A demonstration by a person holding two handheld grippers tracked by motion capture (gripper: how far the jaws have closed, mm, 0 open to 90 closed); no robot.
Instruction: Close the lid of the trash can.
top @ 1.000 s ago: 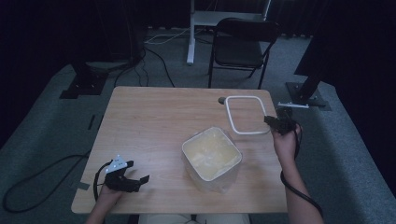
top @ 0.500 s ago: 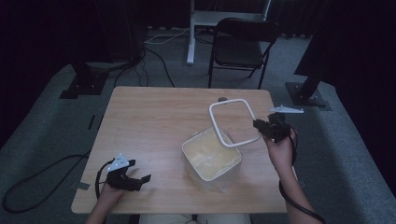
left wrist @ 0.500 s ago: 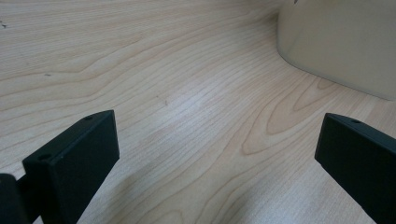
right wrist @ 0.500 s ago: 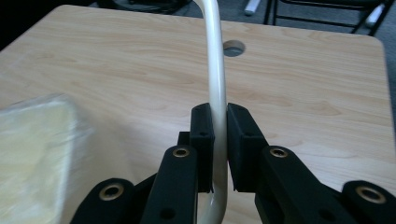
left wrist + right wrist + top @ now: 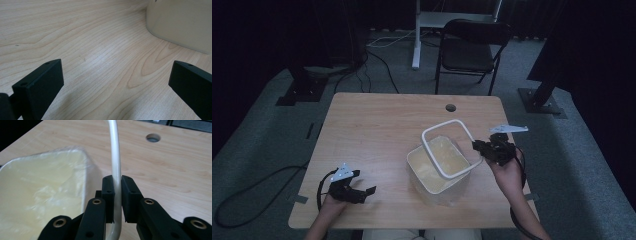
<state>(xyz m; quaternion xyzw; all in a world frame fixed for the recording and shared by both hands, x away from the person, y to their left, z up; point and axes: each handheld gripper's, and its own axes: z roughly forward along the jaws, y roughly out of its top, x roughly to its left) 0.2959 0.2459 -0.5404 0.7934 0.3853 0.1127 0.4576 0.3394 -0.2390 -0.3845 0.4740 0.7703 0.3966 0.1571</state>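
Spreading under everything, the pale wooden table (image 5: 377, 135) carries a translucent, cream-coloured, square plastic tub (image 5: 437, 172) near its right half. Tilted over the tub's far right corner hangs a white, rounded-square plastic lid frame (image 5: 447, 148), probably held at a slant so one edge can seat on the rim first. The right gripper (image 5: 117, 195), just right of the tub, pinches the frame's thin edge between pressed pads, forearm angled inward. Well left of the tub, the left gripper (image 5: 362, 192) rests low over the wood, jaws spread wide around nothing.
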